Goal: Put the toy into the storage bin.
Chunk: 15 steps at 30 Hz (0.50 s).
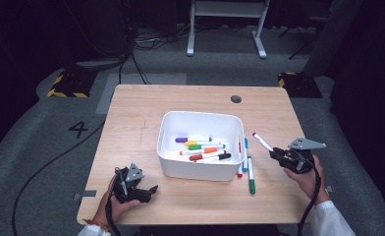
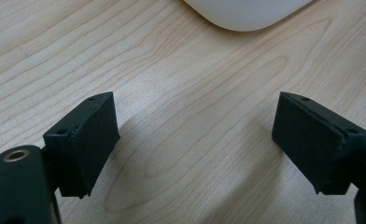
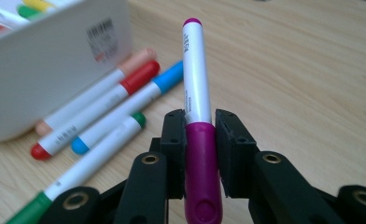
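The right gripper is clamped on a magenta marker, jaws pressed against both sides of the cap, with the white barrel projecting forward past the jaw tips. In the high view the right gripper sits above the tabletop to the right of the white bin, and the magenta marker angles up and to the left, towards the bin but apart from it.

The left gripper is spread wide with nothing between its jaws, only bare wood beneath. In the high view it rests low near the front left edge of the tabletop, just beside the bin's front left corner.

The bin holds several markers lying roughly side by side: purple, yellow, green, orange, red and black caps are visible.

Four markers lie on the tabletop along the bin's right wall: peach-capped marker, red marker, blue marker, green marker. The green marker lies nearest the front edge.
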Motion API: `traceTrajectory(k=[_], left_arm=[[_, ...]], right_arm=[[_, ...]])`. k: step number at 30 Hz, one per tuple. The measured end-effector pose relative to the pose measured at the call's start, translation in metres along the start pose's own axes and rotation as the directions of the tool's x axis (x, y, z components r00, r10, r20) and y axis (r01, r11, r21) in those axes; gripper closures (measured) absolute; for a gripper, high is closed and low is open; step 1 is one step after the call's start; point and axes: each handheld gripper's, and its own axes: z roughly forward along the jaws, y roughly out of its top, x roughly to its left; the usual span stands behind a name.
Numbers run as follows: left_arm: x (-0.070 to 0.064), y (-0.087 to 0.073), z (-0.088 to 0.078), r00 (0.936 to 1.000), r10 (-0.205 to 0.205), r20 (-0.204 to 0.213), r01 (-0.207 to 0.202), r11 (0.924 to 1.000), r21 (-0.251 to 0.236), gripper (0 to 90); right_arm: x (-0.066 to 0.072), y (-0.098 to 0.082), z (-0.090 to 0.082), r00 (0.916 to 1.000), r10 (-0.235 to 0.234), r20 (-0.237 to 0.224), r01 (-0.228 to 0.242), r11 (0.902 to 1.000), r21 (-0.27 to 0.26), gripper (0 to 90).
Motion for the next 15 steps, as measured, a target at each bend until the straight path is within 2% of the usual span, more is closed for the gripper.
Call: traceTrajectory(k=[2, 3, 4, 6, 7, 9, 10, 11, 15], left_arm=[[0.000, 0.000, 0.000, 1.0000, -0.002, 0.000, 0.002, 1.0000, -0.001, 14.6], [0.000, 0.000, 0.000, 1.0000, -0.002, 0.000, 0.002, 1.0000, -0.001, 14.6], [0.000, 0.000, 0.000, 1.0000, -0.002, 0.000, 0.002, 1.0000, -0.001, 14.6], [0.000, 0.000, 0.000, 1.0000, -0.002, 0.000, 0.002, 1.0000, -0.001, 14.6], [0.000, 0.000, 0.000, 1.0000, -0.002, 0.000, 0.002, 1.0000, -0.001, 14.6], [0.000, 0.000, 0.000, 1.0000, -0.002, 0.000, 0.002, 1.0000, -0.001, 14.6], [0.000, 0.000, 0.000, 1.0000, -0.002, 0.000, 0.002, 1.0000, -0.001, 14.6], [0.000, 0.000, 0.000, 1.0000, -0.002, 0.000, 0.002, 1.0000, -0.001, 14.6], [0.000, 0.000, 0.000, 1.0000, -0.002, 0.000, 0.002, 1.0000, -0.001, 14.6]], right_arm=[[0.001, 0.013, -0.003, 0.9998, -0.016, -0.015, 0.016, 0.9996, -0.024, 74.5], [0.001, 0.013, -0.003, 0.9998, -0.016, -0.015, 0.016, 0.9996, -0.024, 74.5], [0.003, 0.023, -0.006, 0.9991, -0.035, -0.026, 0.033, 0.9986, -0.041, 74.5], [0.004, 0.028, -0.007, 0.9989, -0.037, -0.030, 0.035, 0.9980, -0.052, 74.5], [0.006, 0.039, -0.011, 0.9976, -0.051, -0.046, 0.048, 0.9963, -0.071, 74.5], [0.008, 0.044, -0.012, 0.9968, -0.064, -0.047, 0.060, 0.9951, -0.079, 74.5], [0.011, 0.054, -0.014, 0.9953, -0.076, -0.059, 0.071, 0.9931, -0.094, 74.5], [0.011, 0.054, -0.014, 0.9953, -0.076, -0.059, 0.071, 0.9931, -0.094, 74.5], [0.021, 0.079, -0.018, 0.9882, -0.121, -0.094, 0.110, 0.9867, -0.120, 74.5]])
